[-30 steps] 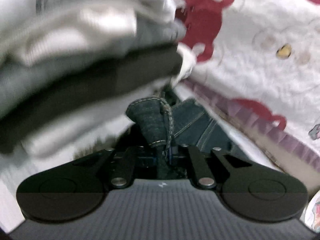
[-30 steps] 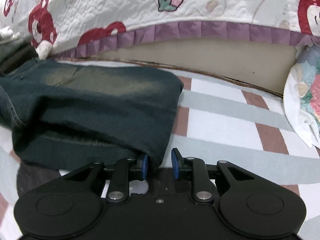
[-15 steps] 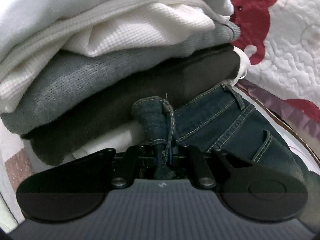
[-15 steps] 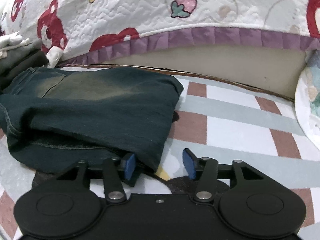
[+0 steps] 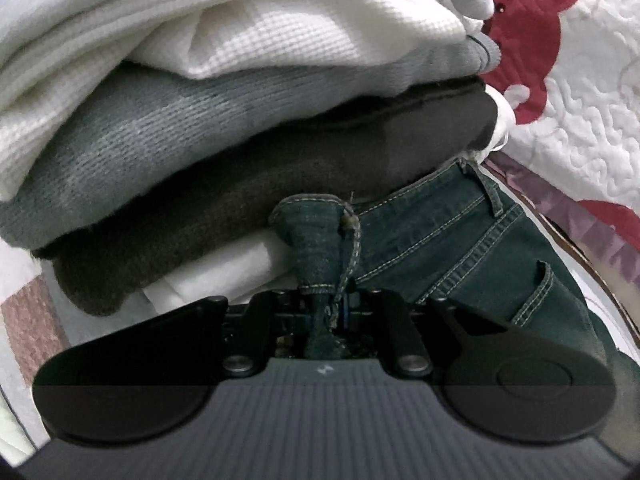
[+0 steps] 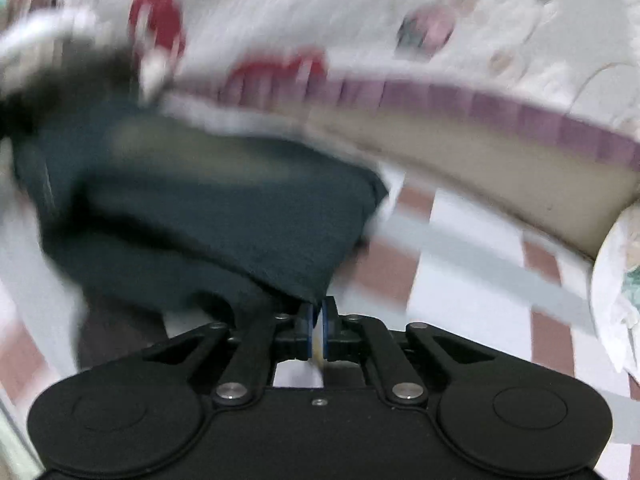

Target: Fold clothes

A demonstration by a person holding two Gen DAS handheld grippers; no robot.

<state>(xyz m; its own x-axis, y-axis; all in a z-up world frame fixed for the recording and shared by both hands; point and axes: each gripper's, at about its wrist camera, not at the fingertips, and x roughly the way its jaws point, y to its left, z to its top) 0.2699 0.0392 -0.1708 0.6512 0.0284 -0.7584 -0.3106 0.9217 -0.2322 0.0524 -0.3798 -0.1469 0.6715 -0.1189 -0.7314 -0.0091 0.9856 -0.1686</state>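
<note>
Motion blur smears the jeans (image 6: 208,216) and quilt (image 6: 440,32) beyond the right gripper's (image 6: 316,322) nearly closed jaws.

One pair of jeans (image 5: 452,240). One stack (image 5: 248,112) of five folded garments: two white on top, one grey (image 5: 168,136), one dark (image 5: 248,196), one white at the bottom. One quilt (image 6: 460,28). One checked mat (image 6: 460,264). Two grippers, left (image 5: 326,312) and right (image 6: 318,320).

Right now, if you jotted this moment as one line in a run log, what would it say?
left tool: shut on jeans | right tool: shut, nothing between pads | jeans: folded beside clothes stack | right view: blurred
</note>
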